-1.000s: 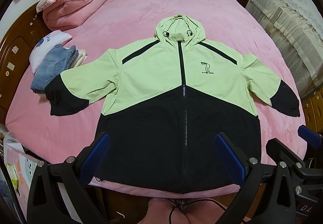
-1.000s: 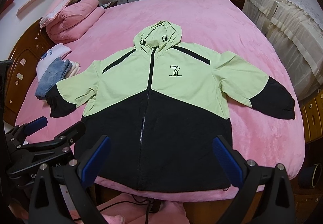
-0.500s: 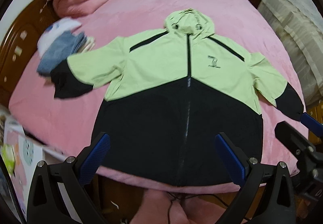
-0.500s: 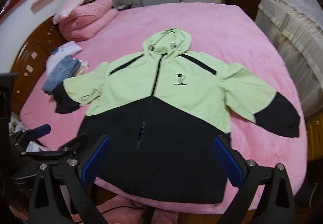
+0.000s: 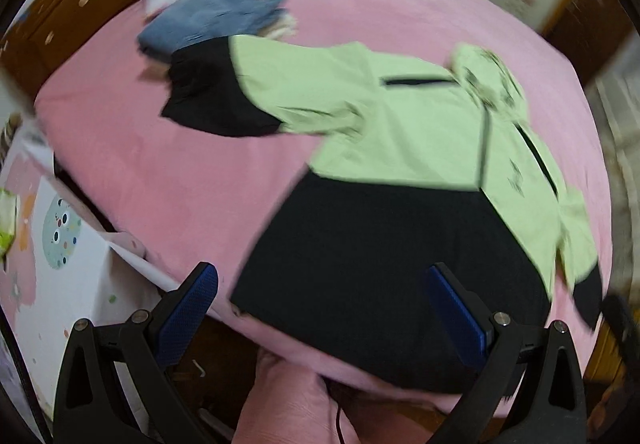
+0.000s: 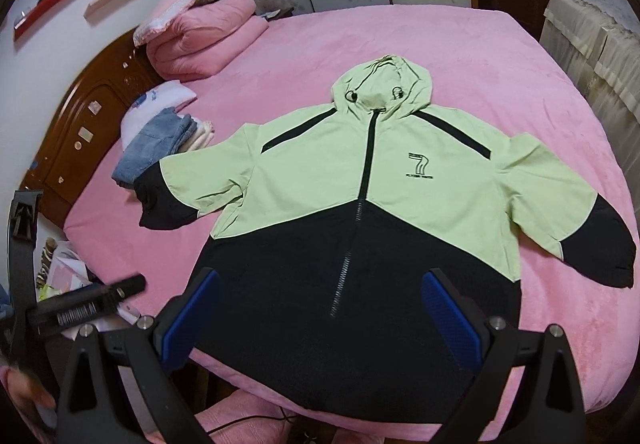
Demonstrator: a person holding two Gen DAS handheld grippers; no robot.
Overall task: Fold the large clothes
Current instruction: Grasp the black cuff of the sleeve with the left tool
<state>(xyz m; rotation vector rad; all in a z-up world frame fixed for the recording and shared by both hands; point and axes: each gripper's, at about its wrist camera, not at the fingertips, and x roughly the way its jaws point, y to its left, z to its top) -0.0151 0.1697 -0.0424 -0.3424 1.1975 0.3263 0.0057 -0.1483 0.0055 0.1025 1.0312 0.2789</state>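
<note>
A light-green and black hooded jacket lies flat, front up and zipped, on the pink bed, sleeves spread to both sides, hem at the near edge. It also shows, blurred, in the left wrist view. My right gripper is open and empty, hovering above the black hem. My left gripper is open and empty above the hem's left corner; its body shows at the left of the right wrist view.
A stack of folded clothes with jeans on top lies by the jacket's left sleeve. A folded pink quilt and pillow sit at the bed's far left. A wooden headboard runs along the left. A covered sofa stands on the right.
My left gripper has swung left and turned, so the jacket now sits to the right of its view, blurred. My right gripper has moved a little closer over the hem. Both stay open.
</note>
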